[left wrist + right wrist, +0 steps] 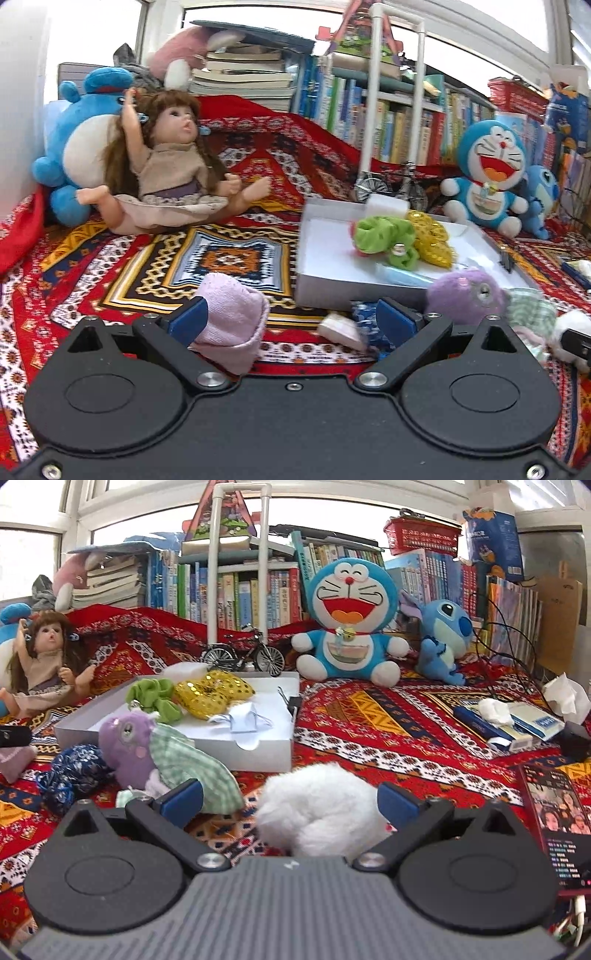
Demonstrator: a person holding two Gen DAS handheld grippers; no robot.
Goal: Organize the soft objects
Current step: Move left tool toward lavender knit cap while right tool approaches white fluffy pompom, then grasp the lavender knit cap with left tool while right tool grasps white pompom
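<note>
A patterned red cloth (388, 716) covers the whole surface, rising at twelve o'clock against a row of books (258, 594).

In the right wrist view, a big blue-and-white cat plush (349, 620) sits upright at twelve o'clock, with a smaller blue alien plush (443, 638) just beside it at one o'clock. A long-haired doll (166, 166) leans back at ten o'clock in the left wrist view, resting against a round blue plush (79, 147).

A shallow white box (258, 751) lies at eleven o'clock of the right tool. Inside it are a green scrunchie (153, 698), a yellow sequined piece (212, 696) touching the scrunchie, and a pale blue folded cloth (245, 716) nearer the front wall. A small model bicycle (243, 655) stands just behind the box.

Outside the box, against its front left corner, a purple plush (125, 746) lies touching a green checked pouch (188, 768), with a dark blue flowered bundle (74, 771) beside them at nine o'clock.

The right tool (290, 801) has its blue fingers spread wide, and a white fluffy ball (321, 812) sits on the cloth between them, close to the right finger; whether it touches is unclear.

The left tool (291, 319) is also spread wide. A pink sock (232, 325) lies between its fingers, against the left one, and a small white doll shoe (341, 330) lies nearer the right one.

At two o'clock of the right tool lie a blue-and-white carton (517, 725) and a crumpled tissue (565, 698); a phone (557, 823) with a lit screen lies at three o'clock.
</note>
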